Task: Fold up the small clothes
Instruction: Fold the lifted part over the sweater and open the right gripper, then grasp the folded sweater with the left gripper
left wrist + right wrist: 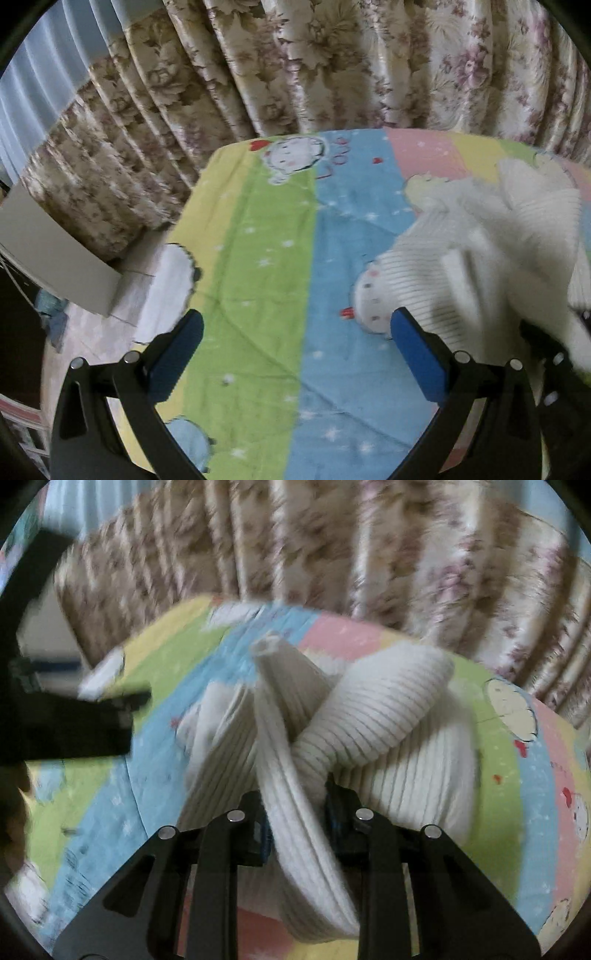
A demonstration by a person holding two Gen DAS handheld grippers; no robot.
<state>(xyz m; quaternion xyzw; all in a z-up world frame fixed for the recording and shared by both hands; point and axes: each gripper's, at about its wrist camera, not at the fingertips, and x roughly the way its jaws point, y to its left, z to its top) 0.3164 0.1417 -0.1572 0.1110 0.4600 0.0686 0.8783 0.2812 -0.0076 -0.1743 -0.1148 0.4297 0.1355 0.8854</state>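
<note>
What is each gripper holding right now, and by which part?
The right gripper is shut on the white ribbed garment, pinching a bunched, twisted band of it. The left gripper is open and holds nothing.

- We see a white ribbed garment (384,716), its knit lines running in fine grooves
- Our sheet (273,266) shows yellow, green, blue and pink stripes with white stars, red hearts and cartoon faces
- We see a cream curtain (295,62) with brown and mauve flowers
- Our left gripper (295,362) is black with blue pads (417,358)
- Our right gripper (297,823) is black
</note>
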